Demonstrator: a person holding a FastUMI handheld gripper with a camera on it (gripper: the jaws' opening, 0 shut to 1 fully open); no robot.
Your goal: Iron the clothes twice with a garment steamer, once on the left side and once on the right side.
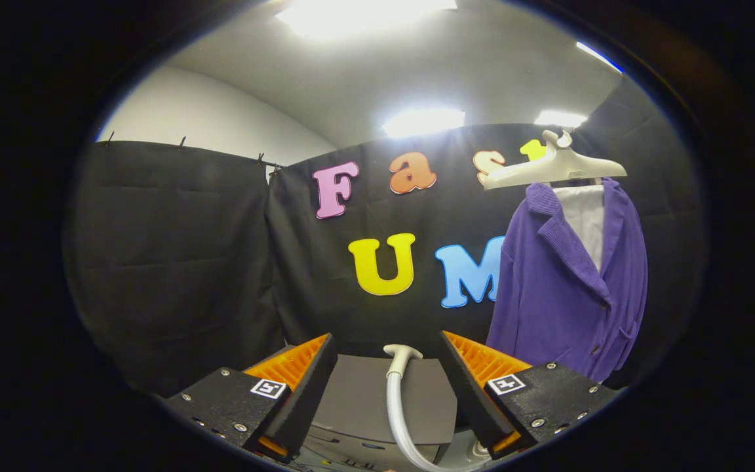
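Note:
A purple jacket [564, 288] hangs on a pale hanger [551, 170] beyond my fingers and off to the right, with a white lining showing at its collar. My gripper [388, 344] is open, its two fingers spread wide with nothing pressed between them. In the gap between the fingers lies the steamer's pale hose [396, 406], ending in a small white fitting [402, 354] just ahead of the fingertips. The hose touches neither finger. The steamer's head is hidden.
A grey box-like surface [364, 400] sits low between the fingers, under the hose. Black cloth walls close the booth behind and to the left. Bright ceiling lights shine above.

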